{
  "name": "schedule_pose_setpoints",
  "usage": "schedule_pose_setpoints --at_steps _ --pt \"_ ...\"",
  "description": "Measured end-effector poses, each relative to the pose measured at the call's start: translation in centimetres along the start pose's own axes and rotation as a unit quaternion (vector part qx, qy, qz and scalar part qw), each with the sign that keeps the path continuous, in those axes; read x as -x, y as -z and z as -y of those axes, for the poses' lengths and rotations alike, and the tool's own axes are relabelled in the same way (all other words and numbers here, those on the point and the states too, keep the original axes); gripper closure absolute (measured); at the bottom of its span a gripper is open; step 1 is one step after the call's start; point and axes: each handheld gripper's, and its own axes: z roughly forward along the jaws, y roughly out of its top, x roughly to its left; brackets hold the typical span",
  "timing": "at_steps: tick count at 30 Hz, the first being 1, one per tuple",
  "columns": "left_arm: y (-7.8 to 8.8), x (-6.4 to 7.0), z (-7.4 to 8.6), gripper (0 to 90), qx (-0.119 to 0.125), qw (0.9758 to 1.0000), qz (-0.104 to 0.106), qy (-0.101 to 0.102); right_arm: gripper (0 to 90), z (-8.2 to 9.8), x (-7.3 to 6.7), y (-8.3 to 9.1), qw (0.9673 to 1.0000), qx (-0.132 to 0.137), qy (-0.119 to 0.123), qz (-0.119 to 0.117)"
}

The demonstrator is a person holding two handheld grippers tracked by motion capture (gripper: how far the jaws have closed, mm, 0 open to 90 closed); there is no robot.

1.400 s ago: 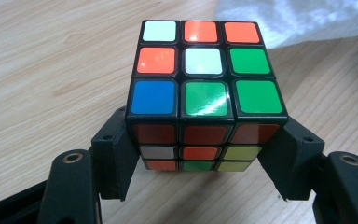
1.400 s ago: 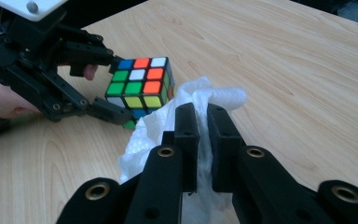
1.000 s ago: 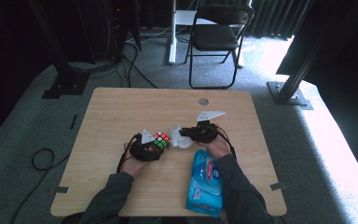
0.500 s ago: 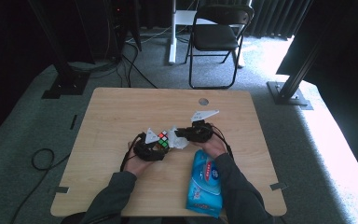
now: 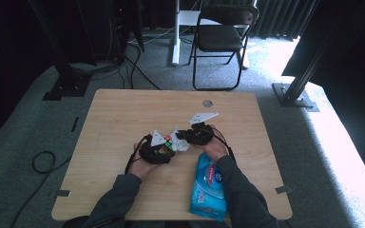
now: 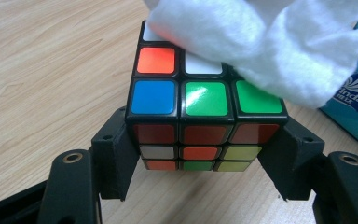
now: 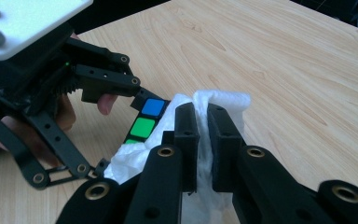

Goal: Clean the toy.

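Left claw (image 5: 167, 144) shifted rightward, wooden table (image 5: 114, 118), grey carpet (image 5: 24, 137), folding chair (image 5: 221, 40)

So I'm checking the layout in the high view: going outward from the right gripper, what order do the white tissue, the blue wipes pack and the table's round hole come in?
1. White tissue, clamped in the right gripper.
2. Blue wipes pack, toward the person.
3. Round hole, near the table's far edge; the last two are close to call.

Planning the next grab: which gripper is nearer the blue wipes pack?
Right. The right gripper sits just above the blue wipes pack, pinching a white wipe; the left gripper, clamping the cube, is farther left.
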Motion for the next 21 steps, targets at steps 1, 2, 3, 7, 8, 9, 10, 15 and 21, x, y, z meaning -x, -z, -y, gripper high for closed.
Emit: schedule_pose_setpoints --at_steps 1,2,3,7,8,9,10,15,21 --pt "0.0 0.0 0.0 34.4 0.000 1.0000 0.000 0.000 84.2 0.0 0.0 0.0 1.0000 0.000 0.000 0.000" --pt "0.0 0.1 -0.1 34.4 -0.001 1.0000 0.001 -0.004 84.2 0.0 0.0 -0.1 1.0000 -0.001 0.002 0.001" --pt "0.0 0.1 -0.1 34.4 0.000 1.0000 0.002 -0.004 84.2 -0.1 -0.1 -0.3 1.0000 -0.001 0.000 0.003" --pt "0.1 0.2 -0.1 34.4 -0.001 1.0000 0.004 -0.007 84.2 -0.2 -0.1 -0.5 0.9999 -0.003 -0.004 0.012" --pt "0.1 0.3 -0.1 34.4 -0.001 1.0000 0.004 -0.007 84.1 -0.2 -0.1 -0.5 0.9999 -0.003 -0.004 0.014" --pt "0.1 0.3 -0.2 34.4 0.000 1.0000 0.004 -0.007 83.8 -0.2 -0.1 -0.6 0.9999 -0.004 -0.005 0.015" --pt "0.1 0.3 -0.2 34.4 0.000 1.0000 0.004 -0.007 83.5 -0.2 -0.1 -0.6 0.9999 -0.004 -0.005 0.015" --pt "0.1 0.3 -0.2 34.4 0.002 1.0000 0.001 -0.006 82.3 -0.2 -0.2 -0.8 0.9998 -0.012 -0.005 0.013" --pt "0.2 0.2 -0.3 34.4 0.005 1.0000 -0.001 -0.004 82.3 -0.2 -0.4 -1.0 0.9998 -0.018 -0.004 0.005"
